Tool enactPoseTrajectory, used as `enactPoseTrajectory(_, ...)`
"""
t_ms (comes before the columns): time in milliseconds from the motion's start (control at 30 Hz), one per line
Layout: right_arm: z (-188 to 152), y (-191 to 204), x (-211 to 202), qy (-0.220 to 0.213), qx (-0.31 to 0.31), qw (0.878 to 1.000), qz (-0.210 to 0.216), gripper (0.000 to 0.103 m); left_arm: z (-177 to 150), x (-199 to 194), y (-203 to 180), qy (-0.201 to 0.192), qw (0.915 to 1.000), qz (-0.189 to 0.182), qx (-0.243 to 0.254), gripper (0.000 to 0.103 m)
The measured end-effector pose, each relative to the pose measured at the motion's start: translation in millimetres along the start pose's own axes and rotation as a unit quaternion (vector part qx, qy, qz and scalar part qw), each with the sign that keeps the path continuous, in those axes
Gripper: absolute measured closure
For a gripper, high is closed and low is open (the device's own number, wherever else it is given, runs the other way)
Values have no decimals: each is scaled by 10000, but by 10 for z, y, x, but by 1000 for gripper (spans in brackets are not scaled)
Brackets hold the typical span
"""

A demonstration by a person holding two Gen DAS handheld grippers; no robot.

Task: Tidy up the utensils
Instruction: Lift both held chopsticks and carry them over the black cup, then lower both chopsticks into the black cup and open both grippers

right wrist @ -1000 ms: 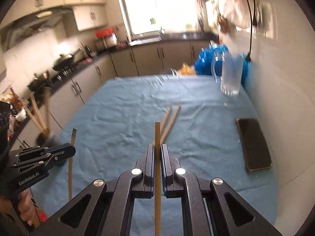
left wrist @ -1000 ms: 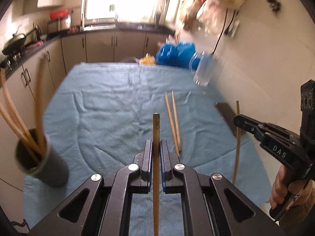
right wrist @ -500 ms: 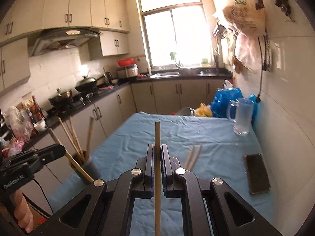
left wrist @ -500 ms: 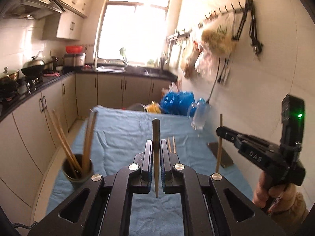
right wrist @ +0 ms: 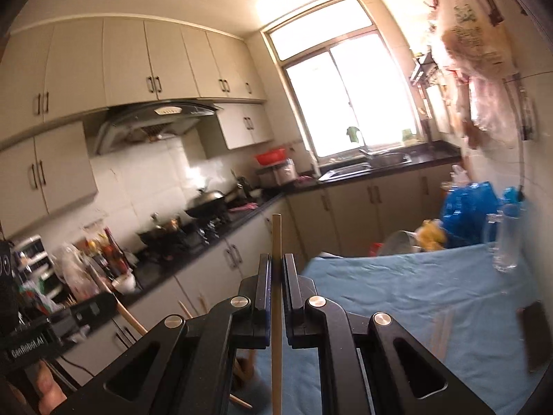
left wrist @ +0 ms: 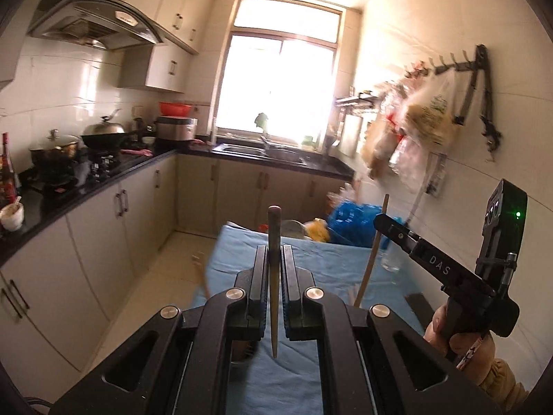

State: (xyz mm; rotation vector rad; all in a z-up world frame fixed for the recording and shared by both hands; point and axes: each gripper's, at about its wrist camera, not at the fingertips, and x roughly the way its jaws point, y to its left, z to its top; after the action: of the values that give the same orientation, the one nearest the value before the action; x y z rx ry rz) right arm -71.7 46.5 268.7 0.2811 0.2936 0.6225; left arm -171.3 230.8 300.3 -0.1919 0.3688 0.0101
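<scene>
Each tool, left (left wrist: pixel 274 259) and right (right wrist: pixel 276 269), is clamped on one chopstick (left wrist: pixel 273 304) (right wrist: pixel 276 311); two more chopsticks (right wrist: pixel 442 326) lie on the table (right wrist: pixel 397 287).

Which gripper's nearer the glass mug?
Right. The right gripper is on the wall side, just short of the glass mug; the left gripper sits farther out toward the cabinets.

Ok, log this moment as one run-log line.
left gripper: shut on chopstick | right gripper: shut on chopstick | both above blue tablecloth | loose chopsticks remain
</scene>
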Motion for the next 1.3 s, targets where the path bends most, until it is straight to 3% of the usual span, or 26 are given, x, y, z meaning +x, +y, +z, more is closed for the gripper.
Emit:
enactPoseTrajectory(167,36,306,445,-84,18,9997,215,97,89,113,278,31,9996,259,-49,97)
enactPoseTrajectory(300,-42,445,765,-107,-127,9998,134,97,70,340,475,301,9989,301,-200,97)
enactPoseTrajectory(533,-404,350,1196,391,-125,9991,-53,97,-210,763,673,862,9948,235,-496,97)
enactPoseTrajectory(867,-626,177,1253,704,-170,9973,-150,97,-399,911,533,938,9944,310,-379,97)
enactPoseTrajectory(1300,-821,142,1284,1039,-218,9943,-121,97,-586,990,423,976,9913,862,-181,97)
